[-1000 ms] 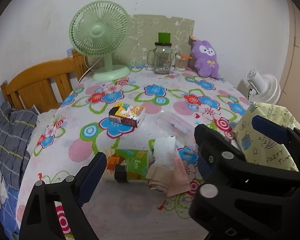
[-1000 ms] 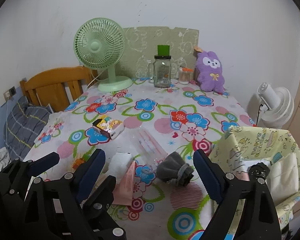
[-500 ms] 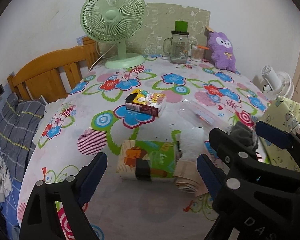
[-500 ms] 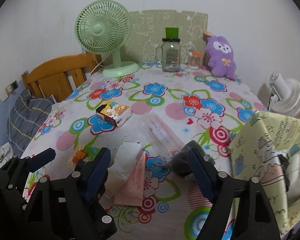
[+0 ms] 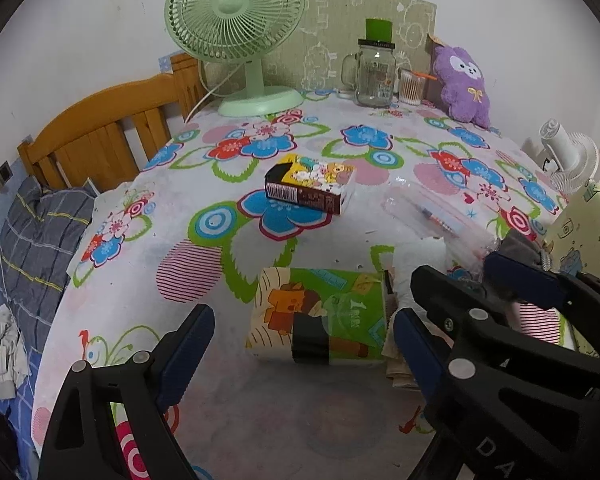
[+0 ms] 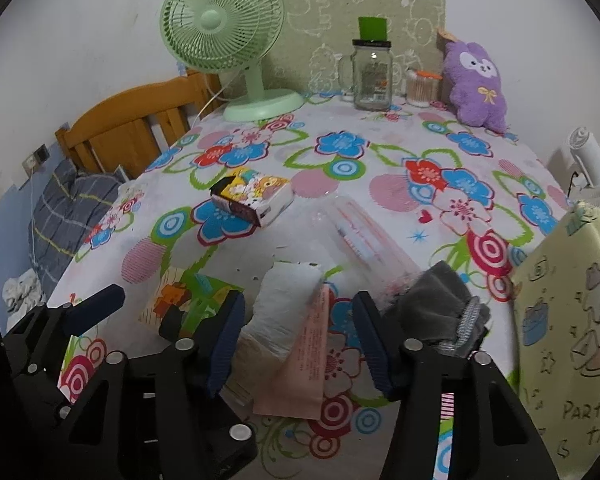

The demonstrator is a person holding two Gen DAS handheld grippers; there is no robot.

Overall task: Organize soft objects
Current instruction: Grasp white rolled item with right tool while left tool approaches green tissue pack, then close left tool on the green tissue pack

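As its jaws have just been closing, the right gripper (image 6: 300,336) straddles the white-and-pink soft packet (image 6: 288,320) on the floral tablecloth (image 6: 380,160), seemingly not yet pinching; pickup looks imminent.

Both grippers tilt steeply downward, side by side and close together. The left gripper (image 5: 304,344) has its jaws spread wide, its fingers gripping nothing. The right gripper (image 6: 300,332) has just been narrowing its jaws, and its fingers do not visibly clamp anything.
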